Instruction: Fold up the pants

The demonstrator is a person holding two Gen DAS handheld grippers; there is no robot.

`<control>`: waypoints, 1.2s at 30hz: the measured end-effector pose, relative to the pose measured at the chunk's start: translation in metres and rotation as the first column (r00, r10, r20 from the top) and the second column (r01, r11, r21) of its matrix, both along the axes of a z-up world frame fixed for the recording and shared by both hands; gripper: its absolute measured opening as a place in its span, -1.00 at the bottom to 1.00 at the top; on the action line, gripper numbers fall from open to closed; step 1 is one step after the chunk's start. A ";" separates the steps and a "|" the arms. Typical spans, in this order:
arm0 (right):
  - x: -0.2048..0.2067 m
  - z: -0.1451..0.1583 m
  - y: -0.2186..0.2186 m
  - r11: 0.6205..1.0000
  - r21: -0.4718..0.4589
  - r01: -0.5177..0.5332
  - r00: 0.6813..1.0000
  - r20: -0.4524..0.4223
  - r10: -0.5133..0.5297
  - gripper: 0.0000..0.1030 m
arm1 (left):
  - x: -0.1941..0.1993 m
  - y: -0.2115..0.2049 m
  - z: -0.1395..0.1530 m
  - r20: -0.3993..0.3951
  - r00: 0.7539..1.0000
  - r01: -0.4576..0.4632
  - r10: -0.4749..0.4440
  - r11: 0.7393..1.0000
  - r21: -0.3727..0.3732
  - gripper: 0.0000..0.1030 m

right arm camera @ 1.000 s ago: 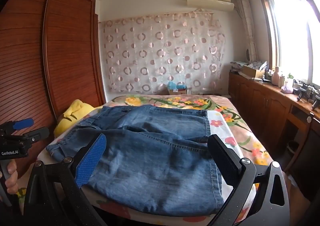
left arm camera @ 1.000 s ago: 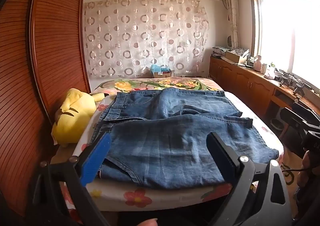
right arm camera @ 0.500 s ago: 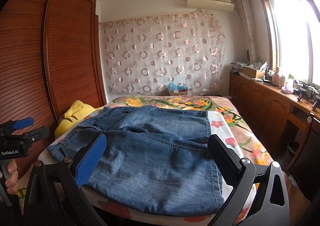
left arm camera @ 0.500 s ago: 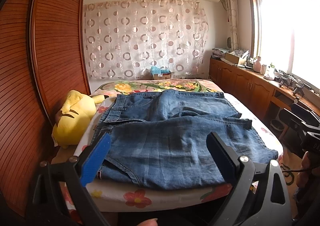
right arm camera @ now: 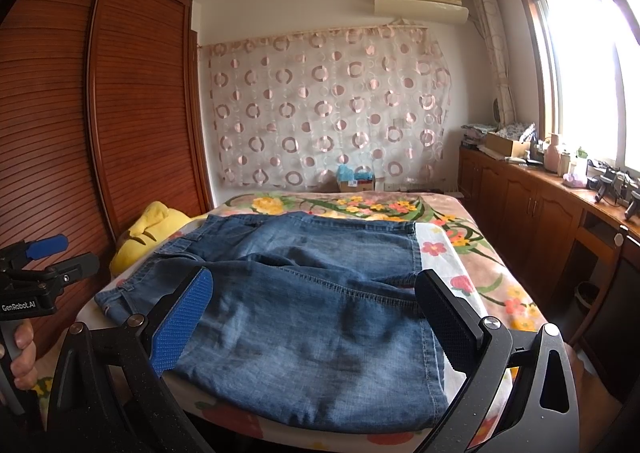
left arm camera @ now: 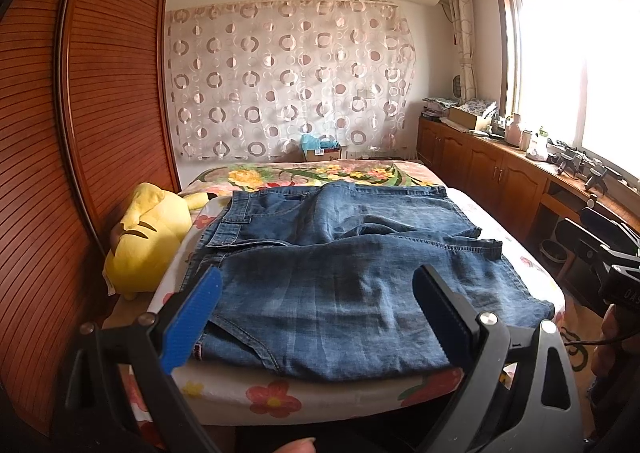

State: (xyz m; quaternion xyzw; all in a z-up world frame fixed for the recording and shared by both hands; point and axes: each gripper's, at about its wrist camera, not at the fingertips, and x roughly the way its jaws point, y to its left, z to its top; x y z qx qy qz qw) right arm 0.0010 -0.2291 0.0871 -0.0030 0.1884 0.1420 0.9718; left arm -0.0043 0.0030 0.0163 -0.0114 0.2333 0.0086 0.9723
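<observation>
Both tongs, left gripper (left arm camera: 316,317) and right gripper (right arm camera: 314,315), wide and empty above folded pants (left arm camera: 340,277); risk: single-layer pinch unravelling fold.

Your blue denim pants (left arm camera: 344,285): near hem hidden behind black gripper fingers (left arm camera: 444,317). Yellow plush toy (right arm camera: 156,229) mostly hidden behind pants (right view). Windowsill clutter (left arm camera: 532,141) too small to identify.
</observation>
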 end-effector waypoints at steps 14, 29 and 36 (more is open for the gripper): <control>-0.001 0.006 0.001 1.000 0.000 -0.001 1.000 -0.002 0.001 1.00 | -0.004 -0.003 0.010 0.001 1.000 0.000 0.000 1.000 0.000 0.88; -0.002 0.004 0.001 1.000 0.001 -0.001 1.000 -0.002 0.001 1.00 | -0.005 -0.004 0.011 0.003 1.000 0.000 0.000 1.000 0.000 0.88; -0.003 0.004 0.001 1.000 0.002 -0.001 1.000 -0.001 0.001 1.00 | -0.005 -0.004 0.012 0.003 1.000 0.000 0.000 1.000 0.000 0.88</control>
